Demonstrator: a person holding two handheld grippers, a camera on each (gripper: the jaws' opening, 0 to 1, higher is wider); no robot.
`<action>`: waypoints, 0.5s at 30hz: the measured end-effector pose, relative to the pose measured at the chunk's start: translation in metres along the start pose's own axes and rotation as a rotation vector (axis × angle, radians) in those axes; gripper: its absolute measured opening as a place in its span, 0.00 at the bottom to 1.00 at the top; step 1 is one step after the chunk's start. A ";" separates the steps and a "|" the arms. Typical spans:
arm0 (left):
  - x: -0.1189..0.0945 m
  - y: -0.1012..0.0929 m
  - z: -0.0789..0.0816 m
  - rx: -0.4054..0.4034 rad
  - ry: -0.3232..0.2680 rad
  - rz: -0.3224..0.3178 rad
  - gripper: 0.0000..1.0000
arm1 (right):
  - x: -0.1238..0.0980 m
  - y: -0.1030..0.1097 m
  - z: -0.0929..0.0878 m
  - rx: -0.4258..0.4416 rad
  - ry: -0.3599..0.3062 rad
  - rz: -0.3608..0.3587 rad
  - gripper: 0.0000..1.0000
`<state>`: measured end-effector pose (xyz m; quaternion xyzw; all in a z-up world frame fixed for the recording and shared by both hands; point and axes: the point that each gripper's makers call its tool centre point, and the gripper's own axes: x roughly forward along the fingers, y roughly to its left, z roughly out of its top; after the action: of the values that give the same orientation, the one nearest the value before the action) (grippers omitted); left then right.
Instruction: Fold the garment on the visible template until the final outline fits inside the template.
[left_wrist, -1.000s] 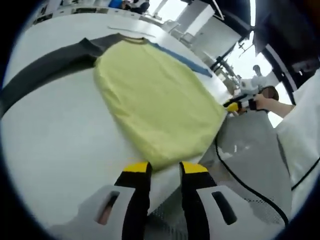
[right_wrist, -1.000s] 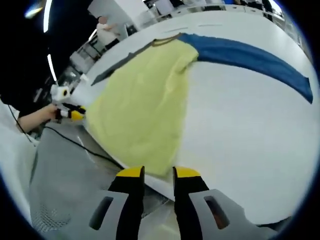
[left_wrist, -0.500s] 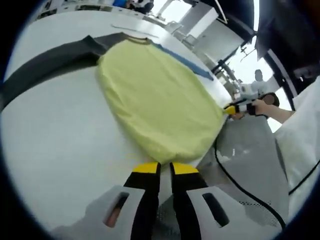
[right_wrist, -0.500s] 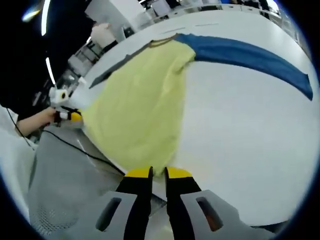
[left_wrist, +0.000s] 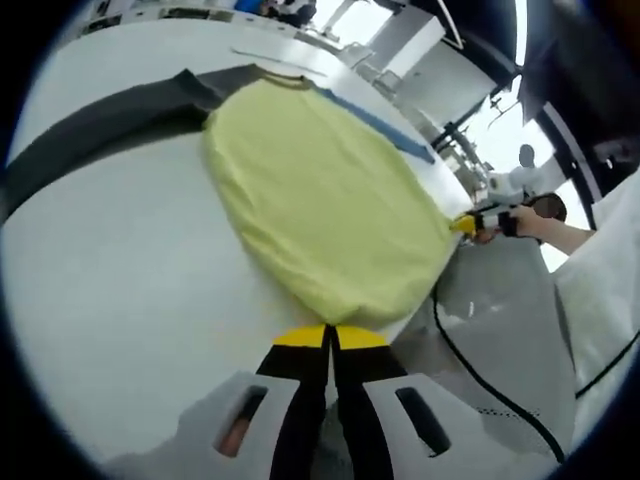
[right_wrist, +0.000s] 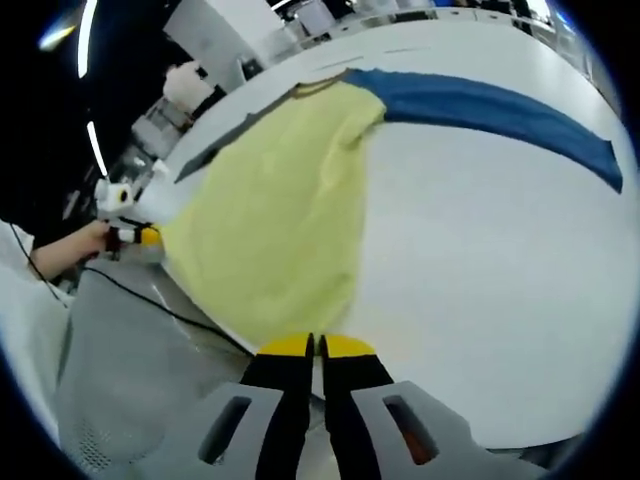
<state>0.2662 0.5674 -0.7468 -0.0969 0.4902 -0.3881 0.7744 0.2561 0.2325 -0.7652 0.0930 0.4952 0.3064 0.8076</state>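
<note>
Two claws pinched closed | left claw and right claw each grip garment hem

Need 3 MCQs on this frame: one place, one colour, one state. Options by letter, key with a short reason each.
1. Where does the left claw meet the yellow garment?
A. at the neckline
B. at the hem edge nearest the camera
C. on the dark grey sleeve

2. What colour is the sleeve stretched out across the white table in the right gripper view?
A. blue
B. red
C. green

3. How do the jaws of the right claw stand?
A. wide apart
B. pressed together at the garment's edge
C. holding a cable

Key: 1 B, the yellow tips sit at the near hem, with the neckline at the far end. 2 A, the long band running from the neckline is blue. 3 B, the tips meet with hardly a gap, right at the hem.
</note>
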 end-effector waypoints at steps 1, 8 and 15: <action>-0.003 0.000 0.000 -0.001 0.000 0.000 0.00 | -0.001 0.000 0.000 -0.002 -0.005 0.002 0.04; -0.015 0.000 0.002 0.002 -0.012 0.006 0.00 | -0.007 0.004 0.004 -0.015 -0.024 0.014 0.03; -0.009 0.005 -0.003 0.039 -0.020 0.027 0.00 | -0.015 0.013 0.014 -0.036 -0.051 0.030 0.03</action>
<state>0.2641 0.5777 -0.7443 -0.0791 0.4762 -0.3862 0.7860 0.2582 0.2362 -0.7409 0.0937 0.4675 0.3247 0.8168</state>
